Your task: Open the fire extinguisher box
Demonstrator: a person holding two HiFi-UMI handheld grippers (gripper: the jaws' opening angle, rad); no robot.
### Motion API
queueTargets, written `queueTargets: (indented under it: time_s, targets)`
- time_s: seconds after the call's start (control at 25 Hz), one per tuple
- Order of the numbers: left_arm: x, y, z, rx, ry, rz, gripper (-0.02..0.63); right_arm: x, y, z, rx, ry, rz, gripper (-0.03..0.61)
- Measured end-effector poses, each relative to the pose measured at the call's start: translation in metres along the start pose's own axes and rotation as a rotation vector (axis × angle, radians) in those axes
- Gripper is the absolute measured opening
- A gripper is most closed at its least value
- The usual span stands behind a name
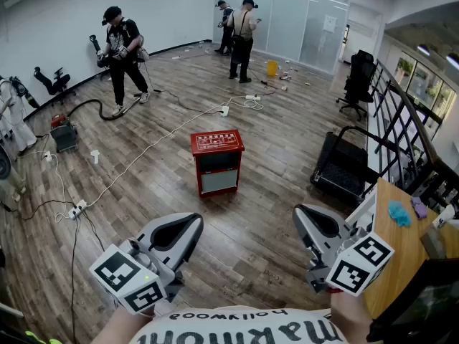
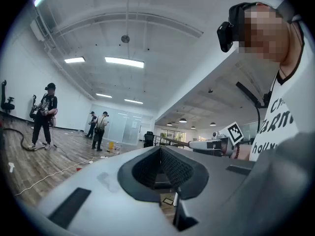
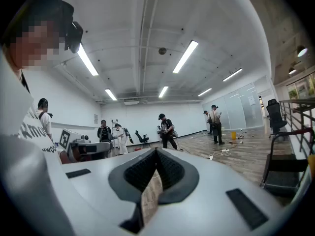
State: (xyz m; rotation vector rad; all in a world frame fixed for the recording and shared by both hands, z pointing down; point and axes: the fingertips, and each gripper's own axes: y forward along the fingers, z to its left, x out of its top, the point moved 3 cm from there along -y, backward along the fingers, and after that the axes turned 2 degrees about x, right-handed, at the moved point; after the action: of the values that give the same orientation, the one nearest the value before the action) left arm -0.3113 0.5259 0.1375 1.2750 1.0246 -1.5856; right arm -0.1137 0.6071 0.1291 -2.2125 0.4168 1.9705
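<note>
The fire extinguisher box (image 1: 216, 162) is a red cabinet with a grey front panel. It stands shut on the wooden floor, a couple of steps ahead of me. Both grippers are held low near my body, well short of the box. My left gripper (image 1: 188, 224) is shut with nothing in it, and my right gripper (image 1: 305, 215) is shut and empty too. In the left gripper view the jaws (image 2: 160, 148) meet at the tip and point up over the room. The right gripper view shows its jaws (image 3: 156, 150) closed the same way. Neither gripper view shows the box.
White cables (image 1: 154, 145) and a power strip (image 1: 76, 209) lie on the floor left of the box. A black folded frame (image 1: 343, 169), a railing (image 1: 401, 131) and a wooden table (image 1: 396, 253) stand at the right. A person with a hose (image 1: 122, 54) and two others (image 1: 240, 34) are farther back.
</note>
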Motion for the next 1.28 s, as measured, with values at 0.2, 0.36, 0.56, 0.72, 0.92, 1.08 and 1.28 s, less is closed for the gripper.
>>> queueTargets:
  time_s: [0.2, 0.36, 0.56, 0.72, 0.92, 1.08, 1.28]
  targets:
    - [0.002, 0.004, 0.004, 0.005, 0.000, -0.006, 0.006, 0.003, 0.004, -0.005, -0.001, -0.005, 0.004, 0.009]
    - [0.002, 0.003, 0.008, 0.007, -0.004, -0.007, 0.006, 0.003, 0.007, -0.006, -0.010, 0.000, 0.007, 0.009]
    - [-0.003, 0.004, 0.016, 0.016, -0.016, -0.003, 0.006, -0.002, 0.014, -0.003, 0.035, 0.000, 0.002, 0.009]
    - [-0.008, 0.004, 0.023, 0.018, -0.023, 0.010, 0.006, -0.006, 0.024, 0.003, 0.069, -0.024, 0.009, 0.011]
    - [-0.003, 0.003, 0.035, 0.007, -0.023, -0.002, 0.006, -0.013, 0.040, 0.001, 0.028, -0.091, 0.042, 0.011]
    - [-0.003, 0.005, 0.042, -0.018, -0.026, -0.014, 0.006, -0.018, 0.046, -0.004, -0.019, -0.105, 0.037, 0.011]
    - [-0.012, 0.002, 0.054, -0.065, -0.013, 0.007, 0.006, -0.037, 0.054, 0.002, -0.060, -0.080, 0.062, 0.009]
